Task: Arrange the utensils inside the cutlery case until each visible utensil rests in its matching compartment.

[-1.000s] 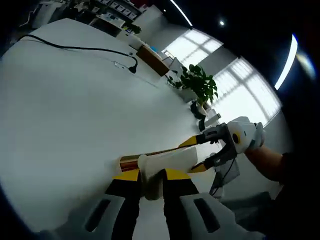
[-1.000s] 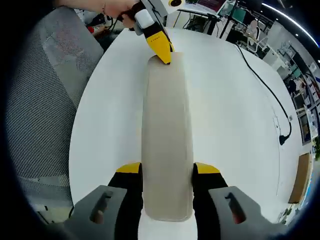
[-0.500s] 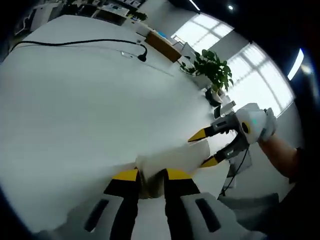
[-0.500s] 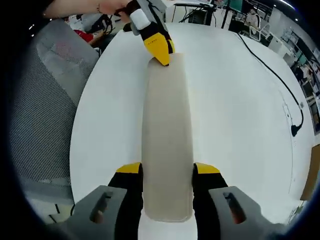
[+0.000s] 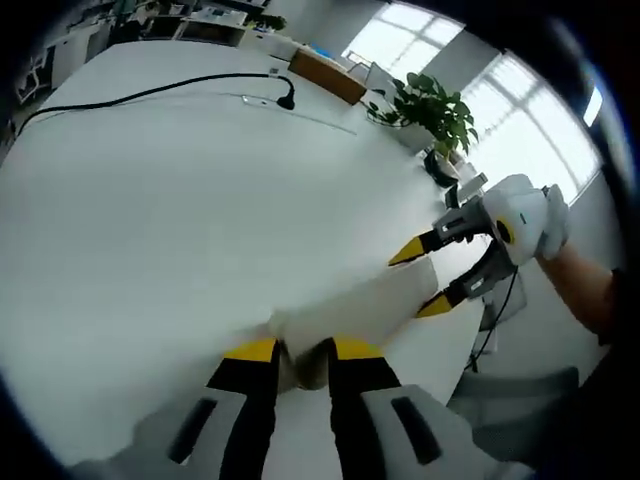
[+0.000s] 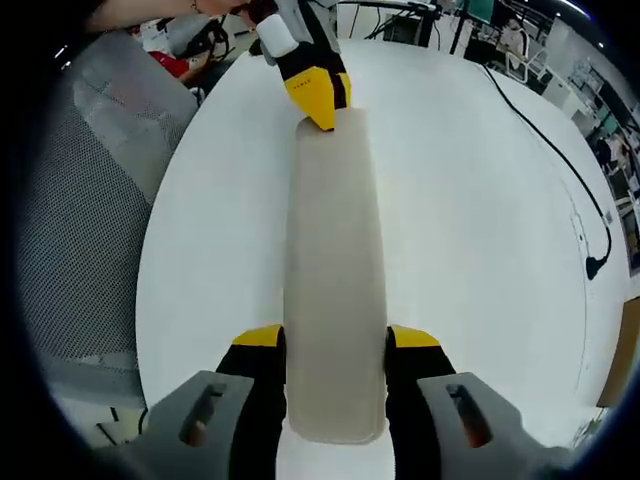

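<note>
The right hand-held gripper point(image 6: 335, 350) pinches the near end of the long beige cutlery case point(image 6: 335, 270), with one yellow-tipped jaw on each long side. The case lies closed on the white desk point(image 6: 470, 230), running from the near edge toward the middle. At the far end of the case the left hand-held gripper point(image 6: 318, 100) pinches it too, with its jaws pressed close on that end. In the left gripper view the left hand-held gripper point(image 5: 300, 350) grips the pale case point(image 5: 350, 310), and the right hand-held gripper point(image 5: 440, 275) holds the other end. A second ago a shiny brown tip stuck out of the case beside the left jaws. Now that tip is gone, so the case looks shut again or slid closed. That is only a guess, since the whole view has tilted as well. The grip on both ends has stayed the same. No fork, spoon or knife can be seen, because the lid covers the inside. So I cannot tell if anything sits in its slot yet. Farther off, a black cable point(image 6: 545, 150) lies across the desk, and a green plant point(image 5: 430, 105) stands past the far edge. A grey mesh chair point(image 6: 90, 210) sits beside the desk.
</note>
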Demonstrator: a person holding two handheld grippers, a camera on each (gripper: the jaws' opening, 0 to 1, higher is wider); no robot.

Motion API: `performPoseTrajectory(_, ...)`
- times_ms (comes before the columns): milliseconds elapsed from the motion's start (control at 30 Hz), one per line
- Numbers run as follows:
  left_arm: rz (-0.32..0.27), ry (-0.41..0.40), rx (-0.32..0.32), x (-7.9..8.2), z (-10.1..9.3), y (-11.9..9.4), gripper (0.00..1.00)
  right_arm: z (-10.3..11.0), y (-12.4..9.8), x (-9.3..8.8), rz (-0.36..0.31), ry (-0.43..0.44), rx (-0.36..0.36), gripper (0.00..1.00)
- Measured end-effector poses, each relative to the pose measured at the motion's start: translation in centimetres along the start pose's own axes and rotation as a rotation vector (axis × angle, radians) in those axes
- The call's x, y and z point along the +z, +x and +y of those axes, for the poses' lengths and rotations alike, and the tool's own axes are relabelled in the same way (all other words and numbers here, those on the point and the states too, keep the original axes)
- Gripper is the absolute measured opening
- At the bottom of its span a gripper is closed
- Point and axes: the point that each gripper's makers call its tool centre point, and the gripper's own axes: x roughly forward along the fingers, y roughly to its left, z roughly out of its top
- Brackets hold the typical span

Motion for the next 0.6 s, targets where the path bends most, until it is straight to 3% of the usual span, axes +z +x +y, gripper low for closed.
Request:
performPoseTrajectory(467,0.076,-0.046,-0.016,-0.3,0.1,0.4,0.17,0.5,0.1,-0.4,-0.025,0.082,0.067,0.37)
performPoseTrajectory(533,0.150,-0.031,0.000,-1.4,0.4,0.3,0.17,0.9,0.3,-0.4,-0.027,0.095,0.098,0.37)
performPoseTrajectory(567,0.114,-0.041,-0.017,-0.9,0.1,0.6,0.17,1.1,0.4,-0.4,-0.024,0.103,0.109,0.37)
performPoseTrajectory(600,0.150,-0.019,0.004,-1.4,0.5,0.4,0.17,0.9,0.4,-0.3,-0.029,0.106,0.103,0.37)
